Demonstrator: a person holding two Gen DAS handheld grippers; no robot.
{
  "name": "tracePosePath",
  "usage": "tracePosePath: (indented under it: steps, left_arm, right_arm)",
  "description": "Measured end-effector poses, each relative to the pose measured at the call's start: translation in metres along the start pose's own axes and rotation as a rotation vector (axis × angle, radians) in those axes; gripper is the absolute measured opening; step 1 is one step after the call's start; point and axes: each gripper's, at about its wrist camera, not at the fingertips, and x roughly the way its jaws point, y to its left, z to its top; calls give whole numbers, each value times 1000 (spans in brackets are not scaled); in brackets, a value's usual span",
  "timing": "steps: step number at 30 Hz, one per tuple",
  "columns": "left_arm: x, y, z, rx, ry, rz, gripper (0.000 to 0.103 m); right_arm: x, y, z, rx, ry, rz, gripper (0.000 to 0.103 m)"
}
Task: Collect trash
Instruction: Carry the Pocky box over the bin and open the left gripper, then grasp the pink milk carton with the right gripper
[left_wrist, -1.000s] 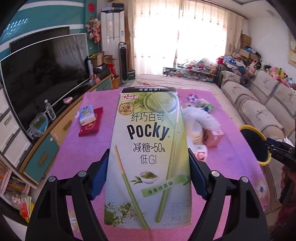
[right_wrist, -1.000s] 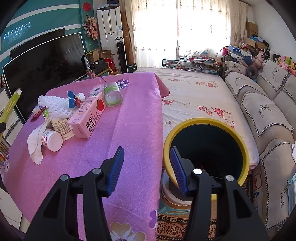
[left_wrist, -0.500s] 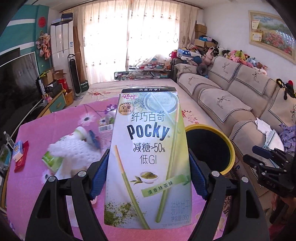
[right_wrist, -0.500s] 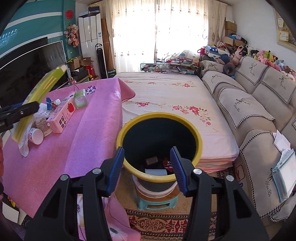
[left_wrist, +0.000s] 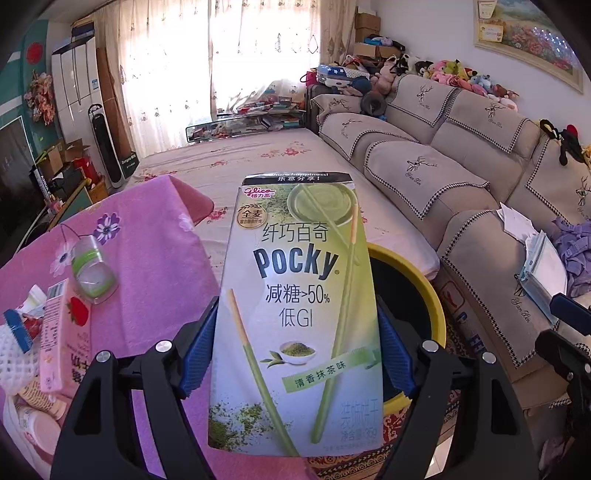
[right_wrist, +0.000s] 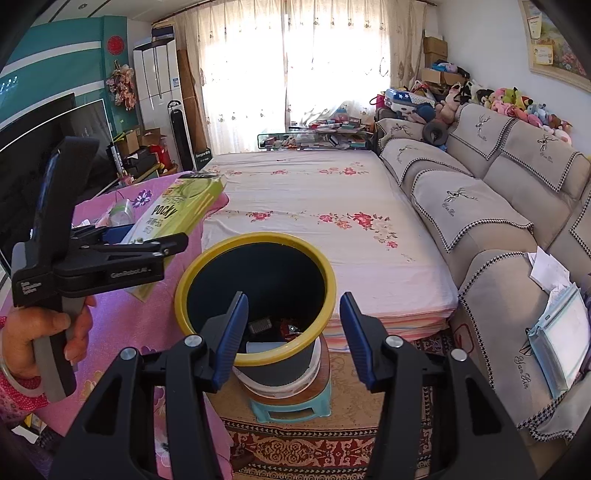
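Note:
A green-and-white Pocky box (left_wrist: 295, 314) stands upright between the blue pads of my left gripper (left_wrist: 295, 332), which is shut on its sides. The box hangs over the pink table's right edge, just left of the yellow-rimmed dark trash bin (left_wrist: 432, 295). From the right wrist view, a hand holds the left gripper (right_wrist: 162, 247) out with the Pocky box (right_wrist: 173, 214) tilted toward the bin (right_wrist: 325, 273), which has some trash at its bottom. My right gripper (right_wrist: 292, 306) hovers open and empty above the bin's near rim.
The pink-clothed table (left_wrist: 155, 258) carries a pink strawberry carton (left_wrist: 59, 332), a clear cup (left_wrist: 90, 273) and white foam netting (left_wrist: 14, 358). The bin sits on a small stool (right_wrist: 291, 406). A floral-sheeted bed (right_wrist: 332, 221) and a beige sofa (right_wrist: 480, 192) lie beyond.
The left gripper carried the Pocky box rightward across the table to beside the bin. The right gripper also swung right; the bin now sits centred under it.

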Motion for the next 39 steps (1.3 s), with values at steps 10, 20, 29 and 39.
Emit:
tracePosePath:
  steps: [10, 20, 29, 39]
  left_arm:
    - [64, -41, 27, 32, 59, 13, 89]
    - [-4, -2, 13, -33, -20, -1, 98]
    - [-109, 94, -36, -138, -114, 64, 98]
    - [-206, 257, -136, -336, -128, 288, 98]
  right_arm:
    - [0, -24, -3, 42, 7, -20, 50]
    - [-8, -10, -1, 43, -10, -12, 53]
    - [3, 62, 8, -37, 3, 70, 53]
    - [34, 189, 23, -187, 55, 252, 53]
